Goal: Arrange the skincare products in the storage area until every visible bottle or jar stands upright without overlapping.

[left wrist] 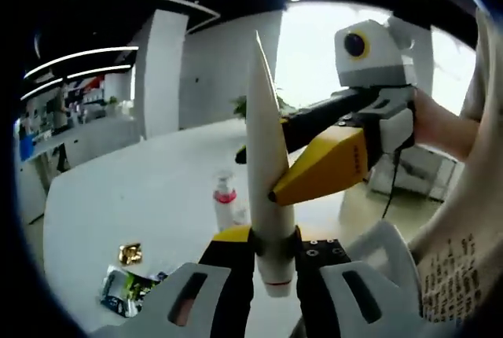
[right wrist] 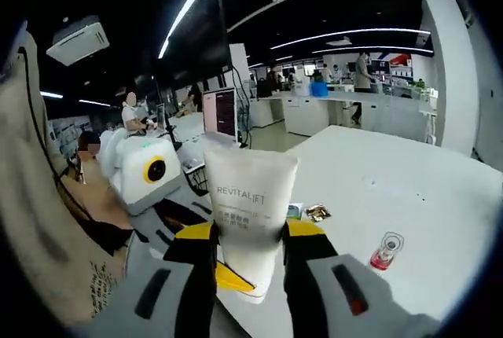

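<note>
A white REVITALIFT tube is held up in the air above the white table. In the left gripper view the tube shows edge-on, crimped end up, with my left gripper shut on its lower end. My right gripper comes in from the right, and its yellow and black jaws are closed on the tube's middle. In the right gripper view my right gripper clamps the tube's lower part. A small bottle with a pink cap stands upright on the table, also visible as the bottle.
A gold packet and a green-black sachet lie flat on the table near its edge. A person's hand holds the right gripper. Office desks and people stand far behind the table.
</note>
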A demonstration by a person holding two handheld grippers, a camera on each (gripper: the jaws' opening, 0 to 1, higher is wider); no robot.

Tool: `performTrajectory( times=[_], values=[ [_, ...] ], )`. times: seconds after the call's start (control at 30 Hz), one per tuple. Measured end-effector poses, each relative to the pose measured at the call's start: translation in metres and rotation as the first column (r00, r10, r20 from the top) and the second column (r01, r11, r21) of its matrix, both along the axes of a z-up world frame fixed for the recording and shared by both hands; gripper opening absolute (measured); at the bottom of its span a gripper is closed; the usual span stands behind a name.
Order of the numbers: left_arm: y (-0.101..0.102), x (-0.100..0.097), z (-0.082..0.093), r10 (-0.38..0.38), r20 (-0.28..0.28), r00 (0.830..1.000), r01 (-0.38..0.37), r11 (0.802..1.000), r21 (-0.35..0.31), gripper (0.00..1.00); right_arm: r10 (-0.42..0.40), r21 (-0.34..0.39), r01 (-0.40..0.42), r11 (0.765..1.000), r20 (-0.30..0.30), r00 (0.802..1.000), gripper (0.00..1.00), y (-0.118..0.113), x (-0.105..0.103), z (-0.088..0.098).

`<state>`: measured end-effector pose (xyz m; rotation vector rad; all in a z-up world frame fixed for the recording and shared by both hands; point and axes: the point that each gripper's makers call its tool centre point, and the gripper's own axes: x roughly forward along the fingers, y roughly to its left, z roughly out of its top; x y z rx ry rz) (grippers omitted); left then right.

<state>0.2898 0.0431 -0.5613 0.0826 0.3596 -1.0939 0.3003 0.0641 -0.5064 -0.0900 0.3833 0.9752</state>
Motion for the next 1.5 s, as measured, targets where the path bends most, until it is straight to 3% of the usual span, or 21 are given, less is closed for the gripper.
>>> performTrajectory(
  times=[0.13,0.2,0.27,0.43,0.57,0.97,1.13,1.5],
  values=[
    [-0.005,-0.009,0.0,-0.066,-0.015,0.998,0.066,0.998,-0.013,0.16,0.069,0.049,-0.07,0.996,0.002,0.998,0.31,-0.003,-0.004,0.014],
    [-0.006,-0.012,-0.002,-0.091,-0.014,0.996,0.091,0.996,-0.005,0.16,0.118,0.03,-0.119,0.992,0.021,0.993,0.3,-0.006,-0.007,0.016],
    [-0.009,-0.017,-0.004,-0.13,-0.014,0.991,0.131,0.991,0.009,0.16,0.2,-0.012,-0.199,0.98,0.032,0.979,0.29,-0.007,-0.015,0.013],
    [-0.012,-0.025,-0.005,-0.197,-0.017,0.98,0.198,0.98,0.014,0.16,0.318,-0.01,-0.318,0.948,0.049,0.947,0.22,-0.006,-0.027,0.016],
    [-0.014,-0.026,-0.009,-0.247,-0.011,0.969,0.247,0.967,0.053,0.16,0.361,-0.028,-0.36,0.932,0.047,0.931,0.17,-0.01,-0.028,0.012],
    [-0.021,-0.02,-0.042,-0.338,-0.024,0.941,0.337,0.929,0.155,0.16,0.411,-0.037,-0.411,0.911,0.006,0.912,0.11,-0.016,-0.026,-0.018],
    [-0.026,-0.022,-0.064,-0.376,-0.043,0.926,0.376,0.903,0.206,0.16,0.421,-0.067,-0.422,0.904,-0.023,0.907,0.1,-0.02,-0.028,-0.038],
    [-0.034,-0.02,-0.108,-0.396,-0.091,0.914,0.405,0.874,0.27,0.16,0.393,-0.152,-0.407,0.901,-0.113,0.913,0.1,-0.033,-0.025,-0.087]
  ],
)
